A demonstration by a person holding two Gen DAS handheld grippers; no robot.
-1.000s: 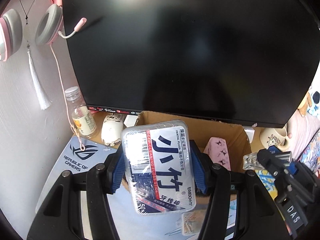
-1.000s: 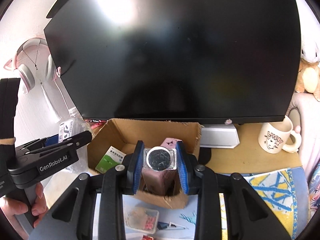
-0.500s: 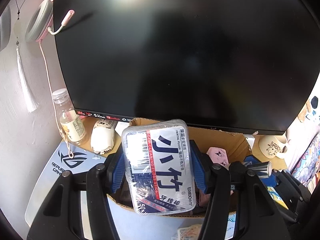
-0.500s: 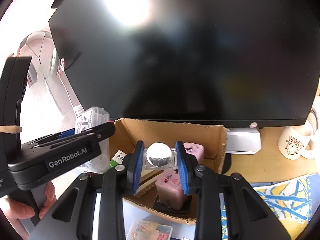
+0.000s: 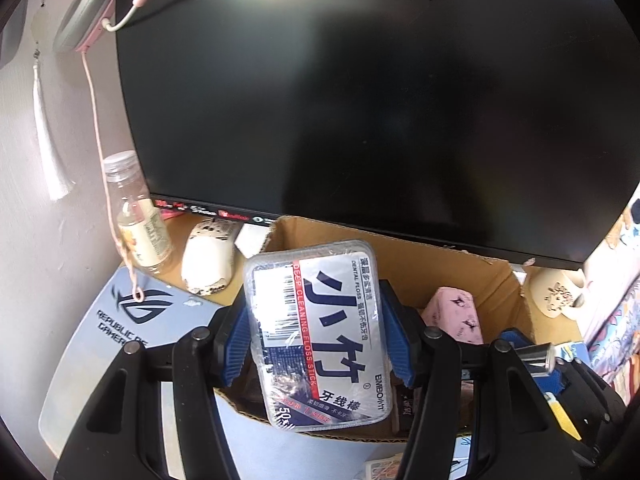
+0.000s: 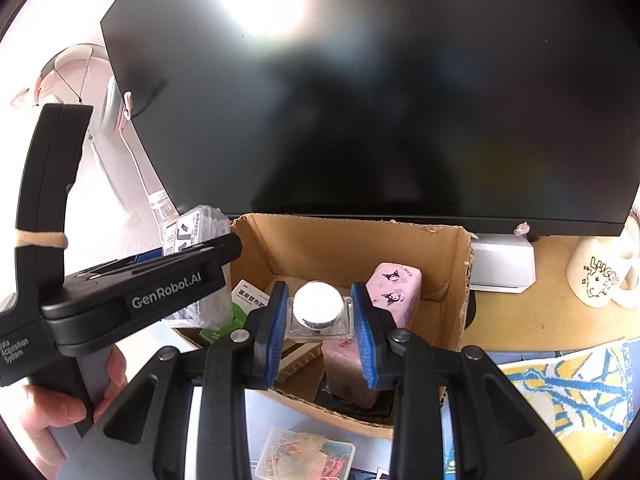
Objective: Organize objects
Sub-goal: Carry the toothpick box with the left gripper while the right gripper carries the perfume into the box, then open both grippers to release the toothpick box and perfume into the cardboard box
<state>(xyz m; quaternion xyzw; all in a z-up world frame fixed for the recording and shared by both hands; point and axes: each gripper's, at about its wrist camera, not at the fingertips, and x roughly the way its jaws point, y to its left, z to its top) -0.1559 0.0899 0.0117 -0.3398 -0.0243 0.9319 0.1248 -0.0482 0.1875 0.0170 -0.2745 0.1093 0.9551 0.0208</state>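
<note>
My left gripper (image 5: 316, 328) is shut on a clear dental floss stick box (image 5: 318, 336) with a blue label, held over the left part of an open cardboard box (image 5: 472, 268). My right gripper (image 6: 319, 326) is shut on a small clear glass bottle with a silver cap (image 6: 318, 308), held over the same cardboard box (image 6: 348, 240). Inside the box lie a pink patterned pack (image 6: 394, 284), a green and white carton (image 6: 244, 300) and dark items. The left gripper's body (image 6: 132, 292) and the floss box (image 6: 192, 232) also show in the right wrist view.
A large black monitor (image 5: 380, 100) stands right behind the box. A drink bottle (image 5: 138, 216), a spotted mouse (image 5: 208, 256) and a grey mouse pad (image 5: 120, 320) are to the left. A cream mug (image 6: 600, 276) stands right. A small clear case (image 6: 306, 456) lies in front.
Both grippers moved forward over the cardboard box with their loads. The right gripper's bottle now hangs above the box's inside, and the left gripper came closer beside it.
</note>
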